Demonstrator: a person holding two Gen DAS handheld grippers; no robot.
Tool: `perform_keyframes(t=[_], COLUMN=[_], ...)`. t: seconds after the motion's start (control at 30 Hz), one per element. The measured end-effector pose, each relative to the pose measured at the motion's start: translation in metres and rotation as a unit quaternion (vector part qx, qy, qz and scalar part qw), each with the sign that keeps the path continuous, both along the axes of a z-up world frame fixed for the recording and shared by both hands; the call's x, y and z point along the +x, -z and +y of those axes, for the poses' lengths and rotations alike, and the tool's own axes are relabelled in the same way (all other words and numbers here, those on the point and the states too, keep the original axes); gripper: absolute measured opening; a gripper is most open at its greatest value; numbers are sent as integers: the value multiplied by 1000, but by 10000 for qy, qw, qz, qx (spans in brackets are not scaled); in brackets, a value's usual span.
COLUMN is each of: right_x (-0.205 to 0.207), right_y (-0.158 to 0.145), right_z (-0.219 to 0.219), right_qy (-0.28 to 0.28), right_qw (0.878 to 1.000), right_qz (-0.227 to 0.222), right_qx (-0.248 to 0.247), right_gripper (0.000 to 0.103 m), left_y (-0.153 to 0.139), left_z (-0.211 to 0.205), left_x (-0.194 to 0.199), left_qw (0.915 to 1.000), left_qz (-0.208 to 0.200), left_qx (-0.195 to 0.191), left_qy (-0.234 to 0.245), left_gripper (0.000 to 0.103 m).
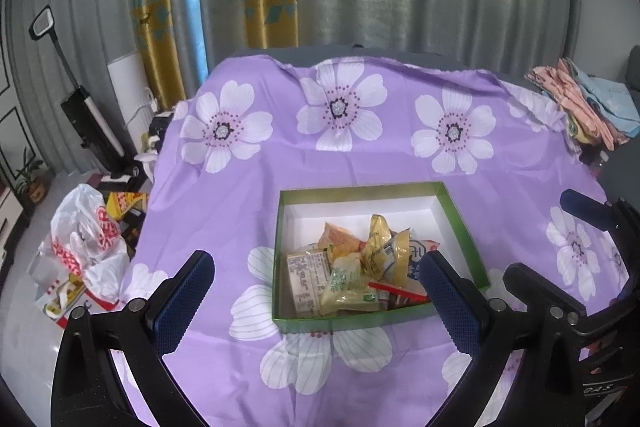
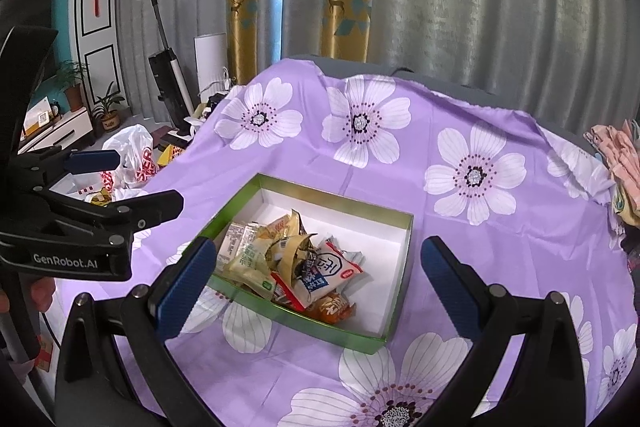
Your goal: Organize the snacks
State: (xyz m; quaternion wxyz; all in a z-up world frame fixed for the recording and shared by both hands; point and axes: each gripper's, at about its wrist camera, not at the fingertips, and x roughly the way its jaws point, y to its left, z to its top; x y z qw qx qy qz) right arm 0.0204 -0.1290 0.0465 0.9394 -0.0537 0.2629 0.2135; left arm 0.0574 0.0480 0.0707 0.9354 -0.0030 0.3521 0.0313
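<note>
A shallow green box (image 1: 340, 325) with a white inside lies on the purple flowered cloth, and several snack packets (image 1: 352, 267) are piled at its near end. My left gripper (image 1: 318, 259) hovers open over the box's near side with nothing between its fingers. The right gripper (image 1: 560, 243) shows at the right edge, also open. In the right wrist view the same box (image 2: 320, 331) sits slanted with the snack pile (image 2: 288, 263) in its near left part. My right gripper (image 2: 318, 246) stands open and empty above it. The left gripper (image 2: 132, 183) is open at the left.
The purple cloth (image 1: 280, 155) covers the whole table. A stack of folded fabric (image 1: 588, 103) lies at its far right edge. On the floor to the left are a white and red plastic bag (image 1: 88, 239) and a floor cleaner (image 1: 92, 123). Curtains hang behind. A hand (image 2: 40, 291) holds the left gripper.
</note>
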Motion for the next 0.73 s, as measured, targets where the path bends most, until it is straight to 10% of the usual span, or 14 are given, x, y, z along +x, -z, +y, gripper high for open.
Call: perform_keyframes(t=[0.73], right_x=[-22], right_y=[-22], right_z=[0], right_qy=[-86], right_qw=[9997], right_qz=[-216], right_qx=[54], right_gripper=[103], left_y=[-22], left_z=[-5], left_x=[-18], left_qw=[9997], left_qz=[-234], left_qx=[103], left_qy=[0], left_gripper=[102])
